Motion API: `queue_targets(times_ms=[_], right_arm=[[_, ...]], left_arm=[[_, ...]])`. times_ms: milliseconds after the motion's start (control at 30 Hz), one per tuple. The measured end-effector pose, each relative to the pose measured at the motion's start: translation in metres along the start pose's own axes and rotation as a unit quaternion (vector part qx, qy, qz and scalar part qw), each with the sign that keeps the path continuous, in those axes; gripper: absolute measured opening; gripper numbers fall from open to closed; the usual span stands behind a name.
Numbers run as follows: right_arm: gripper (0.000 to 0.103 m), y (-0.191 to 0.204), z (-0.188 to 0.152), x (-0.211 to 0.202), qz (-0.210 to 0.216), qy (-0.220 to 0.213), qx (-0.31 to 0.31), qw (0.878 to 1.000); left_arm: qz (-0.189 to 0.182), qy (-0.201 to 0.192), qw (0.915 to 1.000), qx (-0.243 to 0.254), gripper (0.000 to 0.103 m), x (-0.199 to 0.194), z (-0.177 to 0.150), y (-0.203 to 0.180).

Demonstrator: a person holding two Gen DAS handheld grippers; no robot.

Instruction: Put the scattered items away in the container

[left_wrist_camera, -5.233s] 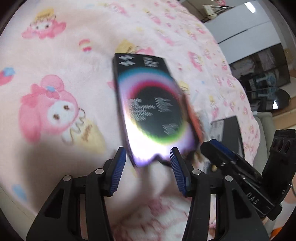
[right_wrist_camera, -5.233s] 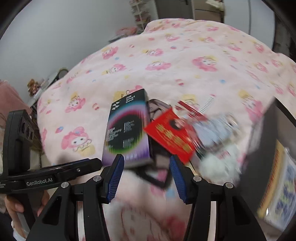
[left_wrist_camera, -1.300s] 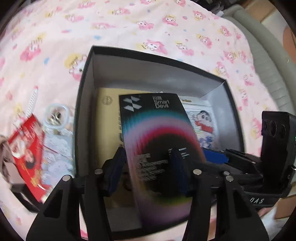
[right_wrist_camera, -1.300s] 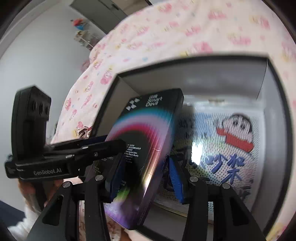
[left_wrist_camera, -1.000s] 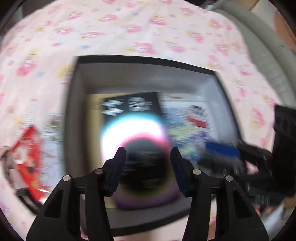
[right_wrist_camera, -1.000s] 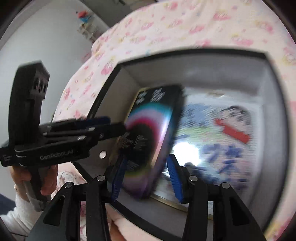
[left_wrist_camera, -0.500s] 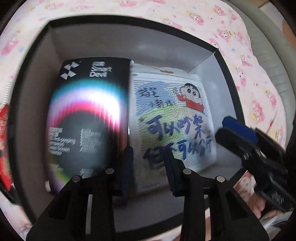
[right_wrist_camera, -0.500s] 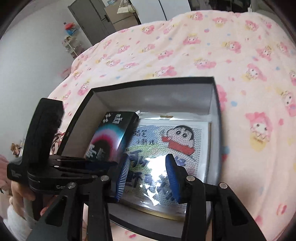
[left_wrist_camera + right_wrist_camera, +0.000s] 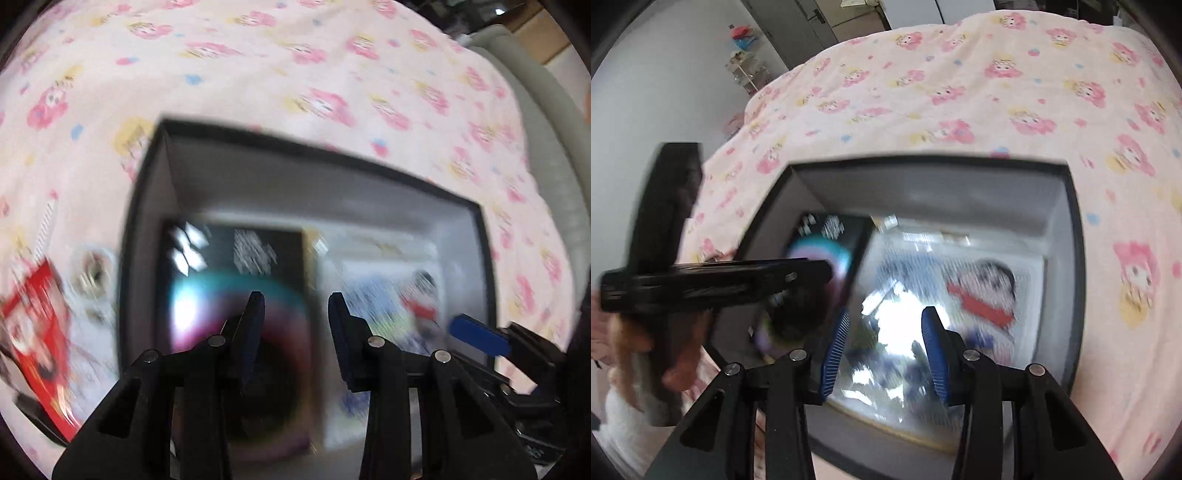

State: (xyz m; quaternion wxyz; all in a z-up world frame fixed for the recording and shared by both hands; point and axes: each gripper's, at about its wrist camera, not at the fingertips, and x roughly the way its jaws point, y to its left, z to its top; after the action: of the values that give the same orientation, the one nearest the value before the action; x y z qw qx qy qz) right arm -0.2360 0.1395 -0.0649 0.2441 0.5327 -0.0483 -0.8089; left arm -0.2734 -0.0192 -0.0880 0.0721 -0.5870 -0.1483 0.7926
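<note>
Left wrist view: the left gripper (image 9: pixel 295 317) hangs released, empty, above the black box (image 9: pixel 236 295) lying in the container's (image 9: pixel 332 184) left half; the right gripper (image 9: pixel 882 332) is likewise released.

A home bedroom: a bed under a pink cartoon-print blanket (image 9: pixel 960 96) fills the room, with a grey door (image 9: pixel 798 26) and a small cluttered shelf (image 9: pixel 746 66) at the far left

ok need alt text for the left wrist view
Blurred fisheye view: the open left gripper hovers over a black box on a pink cartoon blanket, with a dark package and a cartoon card inside. A red packet lies outside, left.
</note>
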Motion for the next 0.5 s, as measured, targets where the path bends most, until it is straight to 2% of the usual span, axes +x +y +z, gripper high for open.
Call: queue_targets(times_ms=[67, 167, 267, 367, 433, 500], right_arm=[[0.038, -0.002, 0.018, 0.013, -0.004, 0.012, -0.003, 1.000], [0.038, -0.007, 0.038, 0.032, -0.040, 0.017, -0.001, 0.999], [0.038, -0.013, 0.040, 0.042, -0.034, 0.016, 0.005, 0.999], [0.038, -0.023, 0.035, 0.049, -0.031, 0.027, 0.013, 0.999], [0.038, -0.030, 0.030, 0.051, -0.033, 0.032, 0.024, 0.999], [0.038, -0.033, 0.024, 0.050, -0.025, 0.037, 0.031, 0.999]], left_arm=[[0.013, -0.004, 0.9999, 0.006, 0.036, 0.012, 0.014, -0.002], [0.027, -0.002, 0.9996, 0.009, 0.036, 0.022, 0.027, 0.003], [0.047, 0.001, 0.9987, 0.017, 0.036, 0.038, 0.041, 0.004], [0.065, 0.008, 0.9976, 0.025, 0.036, 0.043, 0.041, 0.001], [0.059, 0.020, 0.9980, 0.015, 0.036, 0.040, 0.035, 0.004], [0.035, 0.034, 0.9988, 0.009, 0.036, 0.037, 0.033, 0.010]])
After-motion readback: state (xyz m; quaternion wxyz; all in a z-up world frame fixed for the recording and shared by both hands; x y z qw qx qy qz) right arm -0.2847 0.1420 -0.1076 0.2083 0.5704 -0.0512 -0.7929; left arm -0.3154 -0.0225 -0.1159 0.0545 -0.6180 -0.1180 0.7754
